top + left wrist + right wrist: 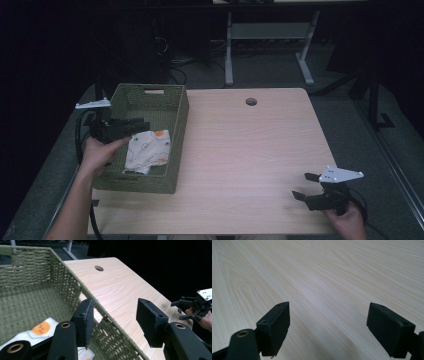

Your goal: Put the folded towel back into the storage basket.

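Pale wood-grain tabletop (240,145) with a round cable hole (251,101) near its far edge, standing on grey floor in a dark room. Beyond the far edge, the white legs of a second desk (270,35) and a tangle of cables.

Woven green basket (177,125) at the tabletop's left side, long axis running front to back, with a slot handle in its far wall. Inside it, toward the near end, a white cloth (148,151) printed with an orange mark lies crumpled on the basket floor.

Left tongs (140,125), held in the person's left hand (100,152), sit over the basket just above the cloth. In the left gripper view the left tongs (113,320) stand apart with nothing between them; one jaw is inside the basket, the other outside, so the basket's right wall (100,312) runs between them. The cloth (40,331) lies below and to the left, untouched.

Right tongs (306,186), in the right hand (350,220), rest near the front right corner, well apart from the basket. In the right gripper view the right tongs (327,330) are spread wide over bare wood.
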